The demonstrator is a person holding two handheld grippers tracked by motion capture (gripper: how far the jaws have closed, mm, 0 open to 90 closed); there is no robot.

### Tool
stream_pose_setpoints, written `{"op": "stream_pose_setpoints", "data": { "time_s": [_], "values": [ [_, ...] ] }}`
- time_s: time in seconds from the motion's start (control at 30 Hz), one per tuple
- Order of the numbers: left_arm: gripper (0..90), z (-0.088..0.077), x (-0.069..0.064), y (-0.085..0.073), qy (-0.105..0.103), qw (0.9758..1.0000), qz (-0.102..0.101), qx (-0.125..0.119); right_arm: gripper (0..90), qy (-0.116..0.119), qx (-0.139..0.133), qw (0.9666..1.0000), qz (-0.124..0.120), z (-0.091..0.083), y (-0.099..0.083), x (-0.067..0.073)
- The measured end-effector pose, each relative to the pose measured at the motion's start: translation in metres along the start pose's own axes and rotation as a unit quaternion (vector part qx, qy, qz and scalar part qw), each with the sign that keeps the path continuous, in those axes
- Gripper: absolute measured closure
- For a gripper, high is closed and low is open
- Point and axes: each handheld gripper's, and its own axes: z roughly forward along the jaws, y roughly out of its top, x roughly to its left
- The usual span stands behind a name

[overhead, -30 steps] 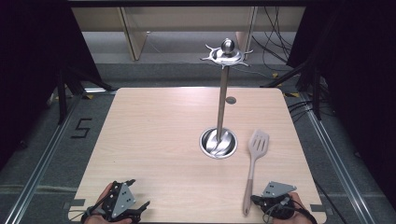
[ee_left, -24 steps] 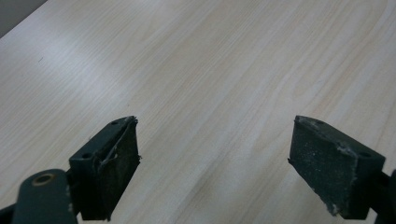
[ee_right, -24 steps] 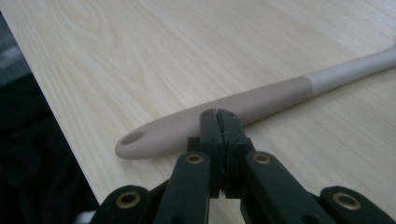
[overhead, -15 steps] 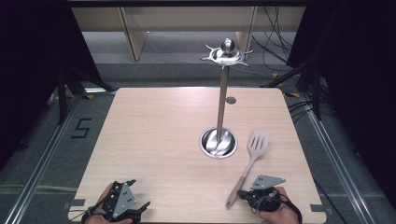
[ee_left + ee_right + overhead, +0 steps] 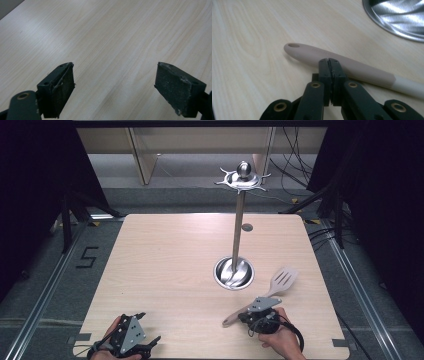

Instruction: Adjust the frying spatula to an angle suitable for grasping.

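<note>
Spatula (image 5: 274, 288) swung leftward, right tool (image 5: 328, 60) closed against its handle

Beige slotted spatula (image 5: 272, 290) lying flat (angled).

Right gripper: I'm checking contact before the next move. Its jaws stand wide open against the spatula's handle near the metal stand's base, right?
Not quite. The right gripper has its jaws shut together, tips at the spatula handle, as the right gripper view shows. The metal stand base is indeed nearby.
</note>
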Motion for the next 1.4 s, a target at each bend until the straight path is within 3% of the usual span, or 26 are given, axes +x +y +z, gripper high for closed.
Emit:
{"op": "stream_pose_setpoints", "data": {
  "time_s": [0.17, 0.3, 0.43, 0.53, 0.57, 0.63, 0.67, 0.77, 0.83, 0.87, 0.9, 0.93, 0.97, 1.07, 1.13, 1.23, 1.3, 1.4],
  "values": [
    [15.1, -0.001, 0.0, 0.0, 0.001, 1.0, -0.001, -0.001, 89.7, -0.003, 0.014, 0.9999, -0.006, 0.013, 0.016, -0.005],
    [15.1, -0.001, 0.0, 0.0, -0.003, 1.0, -0.003, -0.003, 89.8, -0.01, 0.002, 0.9999, -0.003, 0.021, 0.02, -0.006],
    [15.1, -0.001, 0.0, 0.0, -0.003, 1.0, -0.004, -0.003, 89.6, -0.007, 0.015, 0.9999, -0.003, 0.025, 0.028, -0.01],
    [15.1, -0.001, 0.0, 0.0, -0.003, 1.0, -0.003, -0.003, 89.1, -0.011, 0.007, 0.9999, -0.007, 0.031, 0.031, -0.012],
    [15.1, -0.002, 0.0, 0.001, -0.011, 0.9999, -0.003, -0.002, 88.4, -0.009, 0.011, 0.9999, -0.001, 0.031, 0.032, -0.011],
    [15.1, -0.001, 0.0, 0.0, 0.0, 1.0, -0.002, -0.005, 86.2, -0.003, 0.024, 0.9997, -0.01, 0.03, 0.034, -0.012],
    [15.1, -0.002, 0.0, 0.001, -0.006, 0.9999, -0.007, -0.007, 85.1, -0.004, 0.028, 0.9995, -0.014, 0.029, 0.035, -0.013],
    [15.1, -0.001, 0.0, 0.0, -0.006, 0.9999, -0.006, -0.006, 80.8, 0.001, 0.006, 0.9989, -0.046, 0.02, 0.042, -0.018],
    [15.1, -0.001, 0.0, 0.0, -0.01, 0.9999, -0.005, -0.006, 78.4, -0.003, 0.008, 0.9989, -0.047, 0.017, 0.044, -0.019],
    [15.1, -0.002, 0.0, 0.0, -0.005, 1.0, -0.006, -0.006, 77.0, 0.002, 0.012, 0.9979, -0.064, 0.014, 0.046, -0.023],
    [15.1, -0.001, 0.0, 0.0, -0.006, 0.9999, -0.007, -0.007, 72.7, -0.01, 0.013, 0.9952, -0.097, 0.01, 0.049, -0.026],
    [15.1, -0.001, 0.0, 0.0, -0.006, 0.9999, -0.007, -0.007, 72.7, -0.01, 0.013, 0.9952, -0.097, 0.01, 0.049, -0.026],
    [15.1, -0.001, 0.0, 0.0, -0.006, 0.9999, -0.007, -0.006, 69.5, -0.001, 0.026, 0.9933, -0.113, 0.009, 0.051, -0.027],
    [15.1, -0.002, 0.001, 0.0, -0.008, 0.9999, -0.007, -0.005, 63.4, -0.012, 0.066, 0.985, -0.159, 0.012, 0.055, -0.03],
    [15.1, -0.001, 0.001, 0.0, 0.002, 1.0, -0.004, -0.005, 59.9, 0.002, 0.09, 0.9804, -0.175, 0.014, 0.058, -0.033],
    [15.1, -0.002, 0.001, 0.0, -0.012, 0.9999, -0.006, -0.002, 53.0, 0.011, 0.1, 0.9781, -0.182, 0.019, 0.058, -0.033],
    [15.1, -0.002, 0.001, 0.0, -0.009, 0.9999, -0.006, -0.005, 49.2, 0.021, 0.113, 0.9747, -0.192, 0.022, 0.06, -0.033],
    [15.1, -0.002, 0.001, 0.0, -0.005, 1.0, -0.006, -0.005, 45.4, 0.021, 0.117, 0.9766, -0.179, 0.025, 0.064, -0.035]
  ]
}}
